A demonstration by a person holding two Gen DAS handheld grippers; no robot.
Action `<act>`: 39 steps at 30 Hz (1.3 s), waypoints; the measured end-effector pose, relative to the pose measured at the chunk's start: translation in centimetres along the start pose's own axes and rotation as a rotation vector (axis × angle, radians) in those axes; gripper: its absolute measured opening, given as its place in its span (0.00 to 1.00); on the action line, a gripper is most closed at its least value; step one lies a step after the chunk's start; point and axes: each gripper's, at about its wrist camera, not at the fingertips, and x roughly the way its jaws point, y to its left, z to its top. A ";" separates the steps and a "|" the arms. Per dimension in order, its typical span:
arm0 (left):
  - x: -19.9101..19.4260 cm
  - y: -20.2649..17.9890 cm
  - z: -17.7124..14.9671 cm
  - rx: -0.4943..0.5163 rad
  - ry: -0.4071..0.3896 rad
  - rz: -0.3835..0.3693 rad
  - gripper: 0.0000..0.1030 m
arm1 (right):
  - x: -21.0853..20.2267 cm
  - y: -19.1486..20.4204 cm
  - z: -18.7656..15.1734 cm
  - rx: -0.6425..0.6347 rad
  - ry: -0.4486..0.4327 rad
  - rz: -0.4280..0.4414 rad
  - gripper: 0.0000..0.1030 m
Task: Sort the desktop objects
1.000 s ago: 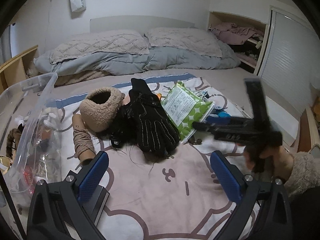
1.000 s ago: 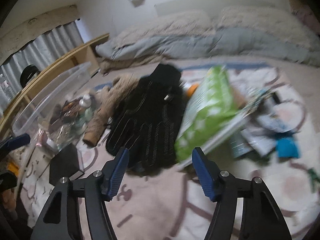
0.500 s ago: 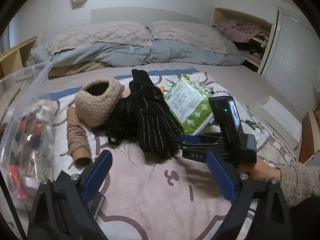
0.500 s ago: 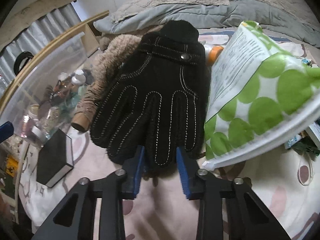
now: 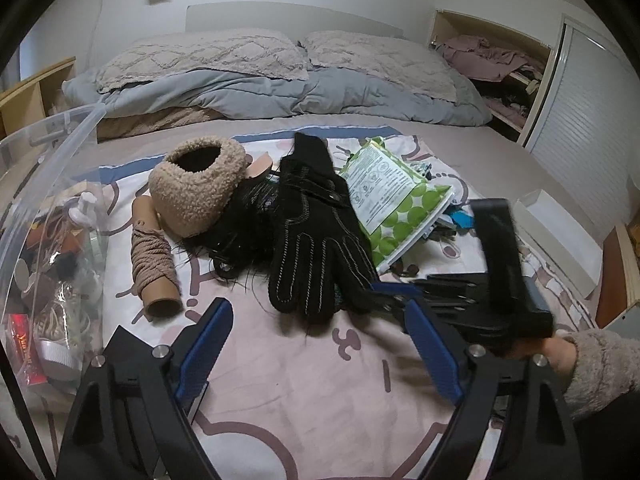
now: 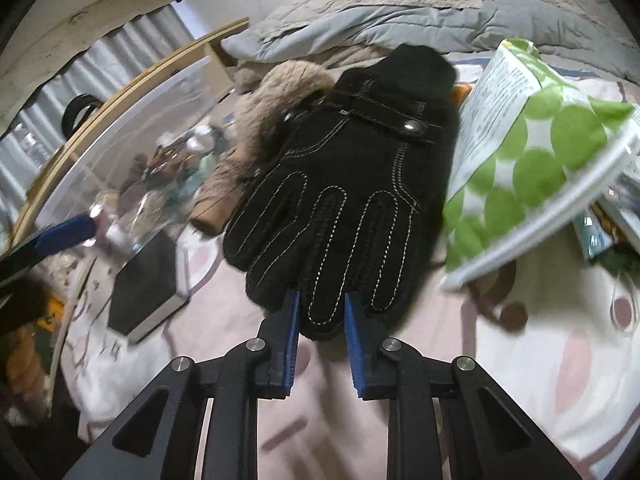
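Pink printed bedsheet [image 5: 280,368] fills our left view: our left gripper [image 5: 316,344] hangs wide, empty, just short of the black glove [image 5: 316,240], a fleecy hat [image 5: 196,188] beyond it. From the right view, our right gripper [image 6: 320,316] has been closing and now pinches the soft, stitched glove's fingertip [image 6: 320,312]; we judge lifting comes next, toward the clear bin [image 6: 132,128] left of the glove.

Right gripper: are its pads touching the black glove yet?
Touching. In the right wrist view the right gripper has been closing, both blue pads pressing one finger of the black glove.
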 end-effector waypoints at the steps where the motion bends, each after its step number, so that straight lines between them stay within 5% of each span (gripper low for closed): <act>1: 0.1 0.0 -0.1 0.002 0.003 0.002 0.85 | -0.3 0.1 -0.3 0.001 0.008 0.009 0.22; 10: 2.3 0.2 -1.8 0.027 0.084 0.019 0.78 | -3.1 1.4 -4.4 -0.026 0.107 0.081 0.22; 17: 2.3 -0.9 -2.6 0.063 0.112 -0.035 0.69 | -3.6 3.2 -7.3 -0.092 0.176 0.157 0.22; 18: 2.3 -1.1 -2.7 0.072 0.113 -0.037 0.69 | -3.7 3.6 -7.5 -0.107 0.190 0.188 0.09; 21: 2.2 -1.4 -2.9 0.092 0.123 -0.051 0.69 | -3.8 5.5 -8.5 -0.174 0.234 0.266 0.05; 27: 2.7 -1.3 -3.6 0.095 0.147 -0.054 0.69 | -3.6 6.2 -8.7 -0.224 0.233 0.231 0.05; 39: 4.4 -2.1 -3.5 0.165 0.103 -0.065 0.69 | -9.0 -2.6 -4.8 0.069 -0.032 -0.023 0.05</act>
